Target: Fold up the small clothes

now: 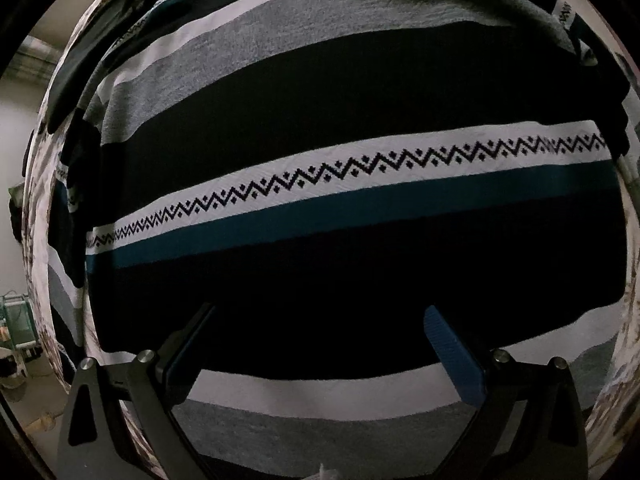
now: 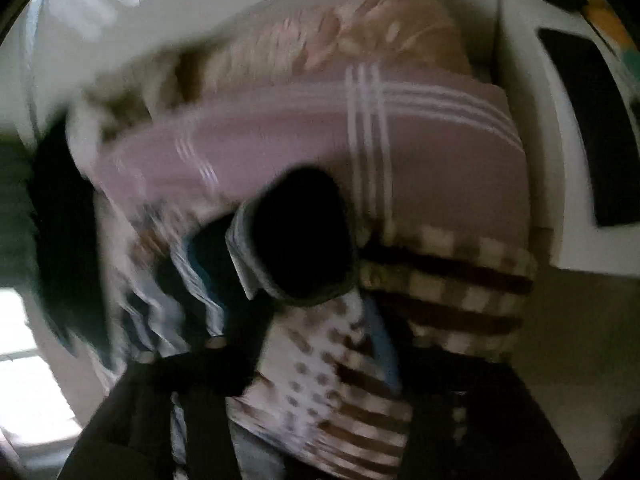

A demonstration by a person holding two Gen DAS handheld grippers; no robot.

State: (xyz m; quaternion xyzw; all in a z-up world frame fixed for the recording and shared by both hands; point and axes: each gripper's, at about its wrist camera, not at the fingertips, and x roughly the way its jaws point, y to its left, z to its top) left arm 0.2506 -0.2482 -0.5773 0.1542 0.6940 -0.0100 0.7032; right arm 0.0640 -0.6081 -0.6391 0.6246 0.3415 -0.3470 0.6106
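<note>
A striped sweater (image 1: 320, 92) in black, grey, white and teal, with a zigzag band (image 1: 344, 176), lies spread flat and fills the left wrist view. My left gripper (image 1: 320, 336) points almost straight down over its lower black stripe. Its jaws stand wide apart and nothing is pinched between the black finger (image 1: 188, 348) and the blue pad (image 1: 452, 356). The right wrist view is blurred. A dark sleeve end (image 2: 300, 236) of the sweater, with striped cloth (image 2: 192, 280) beside it, lies just ahead of my right gripper (image 2: 332, 364). That gripper's dark fingers stand apart, with only bedsheet showing between them.
The sweater rests on a floral bedsheet (image 1: 38, 208), also visible under the right gripper (image 2: 328, 392). A pink blanket with white stripes (image 2: 420, 152), a brown checked blanket (image 2: 452, 292) and a pale pillow (image 2: 360, 36) are piled beyond it. A white wall panel (image 2: 536, 152) stands on the right.
</note>
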